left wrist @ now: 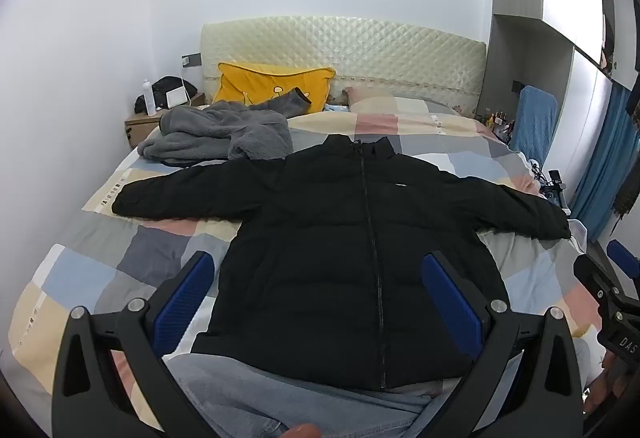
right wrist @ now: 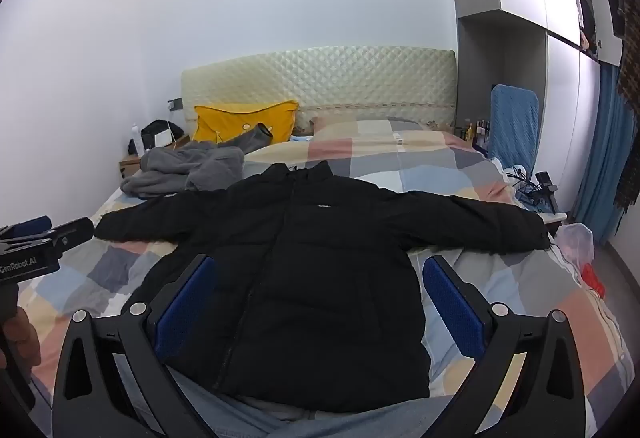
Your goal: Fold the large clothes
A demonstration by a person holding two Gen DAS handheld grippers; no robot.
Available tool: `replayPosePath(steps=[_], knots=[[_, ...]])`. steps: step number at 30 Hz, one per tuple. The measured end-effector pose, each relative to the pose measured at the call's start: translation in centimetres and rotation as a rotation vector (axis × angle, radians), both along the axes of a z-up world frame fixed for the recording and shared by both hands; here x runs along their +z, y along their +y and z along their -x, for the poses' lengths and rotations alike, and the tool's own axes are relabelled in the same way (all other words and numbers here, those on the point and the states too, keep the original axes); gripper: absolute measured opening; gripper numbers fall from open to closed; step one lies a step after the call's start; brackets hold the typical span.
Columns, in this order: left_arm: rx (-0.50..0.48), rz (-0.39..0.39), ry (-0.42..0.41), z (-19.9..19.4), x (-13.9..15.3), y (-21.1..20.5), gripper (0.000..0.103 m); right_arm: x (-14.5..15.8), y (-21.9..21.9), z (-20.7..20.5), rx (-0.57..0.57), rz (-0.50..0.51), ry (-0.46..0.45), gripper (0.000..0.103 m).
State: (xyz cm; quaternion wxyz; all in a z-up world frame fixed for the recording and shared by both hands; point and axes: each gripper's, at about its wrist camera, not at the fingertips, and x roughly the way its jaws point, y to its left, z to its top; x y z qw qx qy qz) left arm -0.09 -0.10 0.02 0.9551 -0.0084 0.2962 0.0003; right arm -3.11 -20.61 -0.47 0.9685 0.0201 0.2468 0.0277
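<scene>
A black puffer jacket [left wrist: 344,238] lies flat and zipped on the bed, front up, both sleeves spread out sideways; it also shows in the right wrist view [right wrist: 320,262]. My left gripper [left wrist: 320,302] is open and empty, held above the jacket's lower hem. My right gripper [right wrist: 320,302] is open and empty, above the hem's right part. The right gripper's body shows at the right edge of the left wrist view [left wrist: 612,302]; the left gripper's body shows at the left edge of the right wrist view [right wrist: 36,246].
A patchwork quilt [left wrist: 132,262] covers the bed. A grey fleece garment [left wrist: 224,134] and a yellow pillow [left wrist: 272,86] lie near the headboard [left wrist: 344,50]. A bedside table [left wrist: 140,126] stands at the left. A blue chair [right wrist: 512,122] and cables stand at the right.
</scene>
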Motion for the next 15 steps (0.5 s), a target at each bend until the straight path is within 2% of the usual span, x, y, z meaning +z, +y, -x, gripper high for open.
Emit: replayPosePath(steps=[1, 15], knots=[[0.001, 0.027, 0.025, -0.2, 0.0, 0.2, 0.103, 0.0, 0.0, 0.0, -0.002, -0.010, 0.006, 0.103], [-0.002, 0.012, 0.019, 0.3, -1.0, 0.6, 0.103, 1.0, 0.3, 0.5, -0.004, 0.003, -0.005, 0.103]])
